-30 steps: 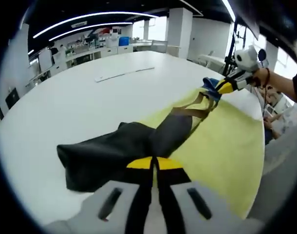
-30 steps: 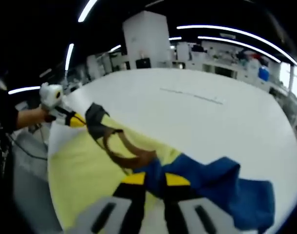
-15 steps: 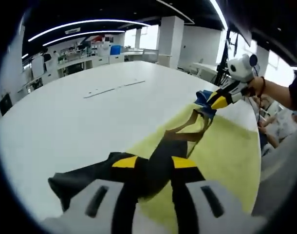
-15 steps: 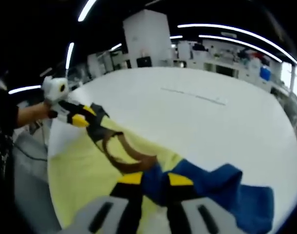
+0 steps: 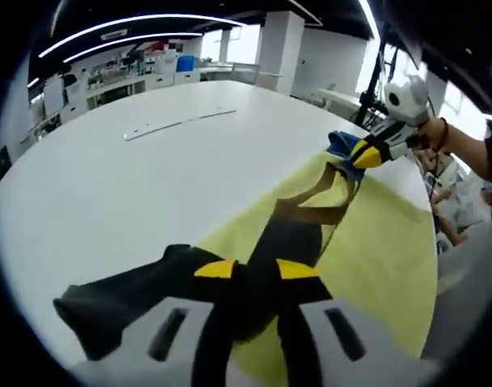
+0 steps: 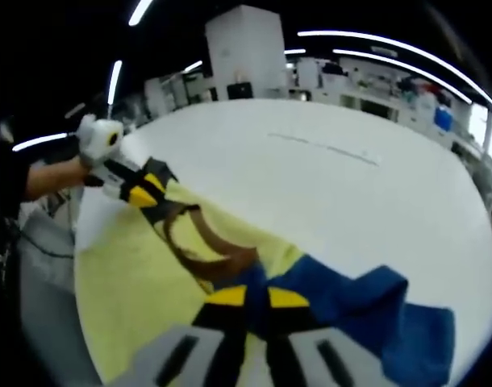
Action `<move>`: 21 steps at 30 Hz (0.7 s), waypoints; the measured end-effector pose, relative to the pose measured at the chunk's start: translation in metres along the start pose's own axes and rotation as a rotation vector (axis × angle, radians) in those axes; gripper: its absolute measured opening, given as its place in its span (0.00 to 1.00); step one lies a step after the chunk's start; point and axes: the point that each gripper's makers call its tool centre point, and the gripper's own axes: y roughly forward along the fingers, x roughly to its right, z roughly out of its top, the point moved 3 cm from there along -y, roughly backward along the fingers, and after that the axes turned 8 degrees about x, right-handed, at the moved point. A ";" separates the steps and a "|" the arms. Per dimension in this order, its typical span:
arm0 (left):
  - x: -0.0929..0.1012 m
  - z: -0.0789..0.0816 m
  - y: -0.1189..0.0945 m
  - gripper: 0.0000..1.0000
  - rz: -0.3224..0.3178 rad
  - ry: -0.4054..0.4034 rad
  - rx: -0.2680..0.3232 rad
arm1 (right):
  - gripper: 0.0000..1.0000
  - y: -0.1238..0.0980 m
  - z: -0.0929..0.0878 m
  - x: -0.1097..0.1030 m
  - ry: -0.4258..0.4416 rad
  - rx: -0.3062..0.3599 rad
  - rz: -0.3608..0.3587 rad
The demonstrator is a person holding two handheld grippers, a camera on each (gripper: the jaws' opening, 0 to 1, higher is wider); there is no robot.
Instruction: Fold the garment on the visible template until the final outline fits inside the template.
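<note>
Garment [image 5: 286, 242] stretched over yellow template [image 5: 375, 258]; left gripper [image 5: 248, 270], right gripper [image 6: 256, 298] jaws both clamping garment ends.

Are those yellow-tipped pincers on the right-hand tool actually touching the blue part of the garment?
Touching. In the right gripper view, the right gripper has its yellow-tipped jaws closed on the blue part of the garment, cloth pinched between them above the yellow template.

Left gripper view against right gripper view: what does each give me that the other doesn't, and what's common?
Left gripper view: the garment's black end hanging off the yellow template onto the white table, left tongs clamped on it. Right gripper view: the blue end, right tongs clamped there. Both: the brown straps stretched across the template.
</note>
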 end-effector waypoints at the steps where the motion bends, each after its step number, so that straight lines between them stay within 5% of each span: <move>1: 0.001 -0.002 -0.001 0.11 -0.003 -0.002 -0.009 | 0.01 0.000 -0.001 0.000 0.000 -0.003 -0.001; 12: 0.000 -0.007 -0.004 0.00 0.006 0.016 -0.045 | 0.00 0.001 -0.002 -0.003 0.003 -0.012 -0.002; 16: 0.003 -0.002 -0.009 0.00 0.007 0.081 -0.045 | 0.00 -0.005 0.002 -0.005 -0.006 0.009 0.000; 20: 0.005 0.011 -0.017 0.00 0.020 0.114 0.003 | 0.00 -0.007 0.011 -0.003 -0.009 0.047 0.002; 21: 0.005 0.015 -0.018 0.00 0.023 0.113 0.014 | 0.00 -0.008 0.017 -0.005 0.052 0.081 0.013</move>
